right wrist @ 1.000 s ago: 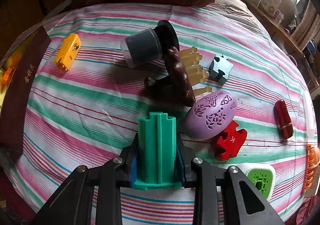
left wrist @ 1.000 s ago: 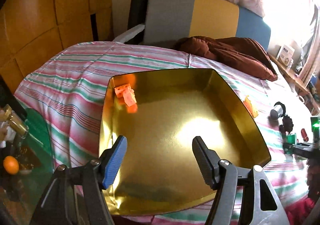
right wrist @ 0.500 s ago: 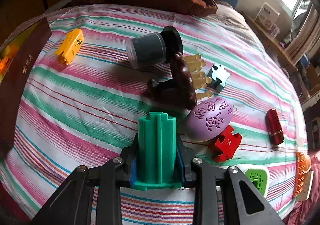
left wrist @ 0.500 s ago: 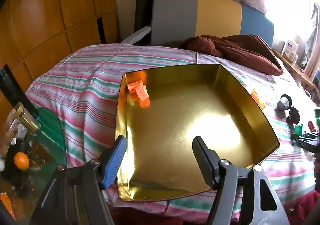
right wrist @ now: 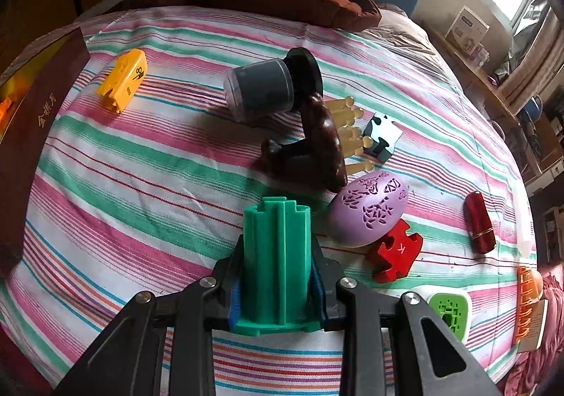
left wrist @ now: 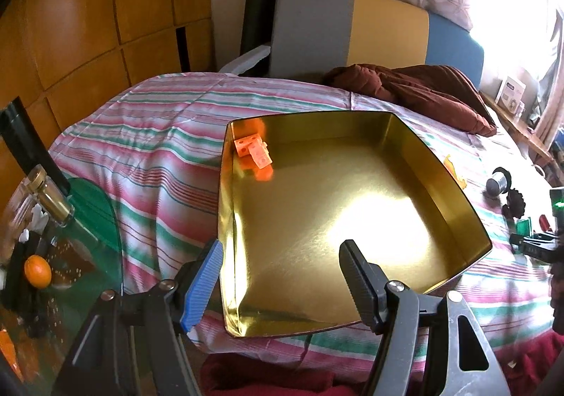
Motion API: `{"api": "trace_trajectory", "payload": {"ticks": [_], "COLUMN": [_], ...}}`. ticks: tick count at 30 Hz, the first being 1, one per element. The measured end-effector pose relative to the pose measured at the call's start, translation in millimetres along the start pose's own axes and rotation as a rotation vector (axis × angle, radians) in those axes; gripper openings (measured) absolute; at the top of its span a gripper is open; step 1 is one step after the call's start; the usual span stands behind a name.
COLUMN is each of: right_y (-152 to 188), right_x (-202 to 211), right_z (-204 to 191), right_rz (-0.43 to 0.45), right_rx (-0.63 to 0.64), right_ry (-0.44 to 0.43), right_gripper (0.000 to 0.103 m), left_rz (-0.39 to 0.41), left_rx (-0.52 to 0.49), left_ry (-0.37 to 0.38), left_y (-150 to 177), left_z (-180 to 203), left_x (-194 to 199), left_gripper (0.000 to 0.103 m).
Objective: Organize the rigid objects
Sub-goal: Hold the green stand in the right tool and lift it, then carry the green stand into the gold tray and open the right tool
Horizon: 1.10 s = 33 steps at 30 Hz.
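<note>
A gold tin tray (left wrist: 472,216) lies on the striped bed, with an orange block piece (left wrist: 254,152) in its far left corner. My left gripper (left wrist: 283,276) hangs open over the tray's near edge, nothing between its fingers. In the right wrist view my right gripper (right wrist: 276,293) is shut on a green ribbed plastic cylinder (right wrist: 276,258), held above the bedspread. Ahead of it lie a purple perforated egg (right wrist: 368,207), a red puzzle piece (right wrist: 394,255), a dark jar (right wrist: 261,89), a brown wooden piece (right wrist: 322,142) and a yellow block (right wrist: 123,78).
The tray's dark red outer wall (right wrist: 31,121) shows at the left of the right wrist view. A red cylinder (right wrist: 479,221), a green-and-white square item (right wrist: 451,311) and an orange comb (right wrist: 528,304) lie at the right. A brown blanket (left wrist: 416,92) is at the headboard; a glass side table (left wrist: 56,255) stands left.
The left gripper has drawn back from the tray, which now looks smaller and farther. The right gripper keeps its hold on the green cylinder and has tilted slightly.
</note>
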State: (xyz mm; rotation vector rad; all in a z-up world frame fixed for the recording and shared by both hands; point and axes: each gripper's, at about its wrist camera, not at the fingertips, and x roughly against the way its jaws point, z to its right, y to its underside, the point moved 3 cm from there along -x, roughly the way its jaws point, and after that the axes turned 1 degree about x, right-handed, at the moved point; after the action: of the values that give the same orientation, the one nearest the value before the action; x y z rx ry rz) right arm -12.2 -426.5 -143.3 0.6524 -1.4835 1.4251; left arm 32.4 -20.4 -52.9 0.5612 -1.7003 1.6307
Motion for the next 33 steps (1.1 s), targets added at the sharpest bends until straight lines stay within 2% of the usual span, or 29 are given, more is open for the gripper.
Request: {"api": "trace_trajectory", "payload": {"ticks": [4,7,10,16,21,26,33], "right_y": [-0.5,-4.1,-13.7,-45.8,-73.1,-88.9,-94.3], "right_x": [1.0,9.3,28.3,84.5,122.7,124.3,99.0], "right_z": [-4.1,-12.6,-27.5,-65.9,-122.0,-197.8,-286.5], "right_rz": [-0.005,-0.007,0.034,0.157,0.210,0.135,0.019], "right_rx": [-0.007,-0.010,0.004,0.030,0.082,0.116,0.177], "right_ry": [0.006,-0.049,-0.076,-0.221,-0.405,-0.607,-0.653], "right_gripper": [0.030,0.030,0.030,0.030,0.030,0.030,0.030], "left_rz": [-0.001,0.001,-0.003,-0.011,-0.016,-0.020,-0.023], "left_rx": [0.005,0.006,0.011,0.026,0.039,0.069,0.138], "left_ry": [0.000,-0.002,0.000,-0.001,-0.007,-0.018,-0.068], "left_y": [2.8,4.3,4.9,6.2,7.9,9.7,13.8], "left_z": [-3.6,-5.7,-8.4,-14.7,-21.3,-33.9,-67.9], "left_x": [-0.7,-1.3,-2.9,-6.0,-9.0,-10.6,-11.1], "left_gripper": [0.069,0.069,0.069,0.069,0.069,0.069,0.069]}}
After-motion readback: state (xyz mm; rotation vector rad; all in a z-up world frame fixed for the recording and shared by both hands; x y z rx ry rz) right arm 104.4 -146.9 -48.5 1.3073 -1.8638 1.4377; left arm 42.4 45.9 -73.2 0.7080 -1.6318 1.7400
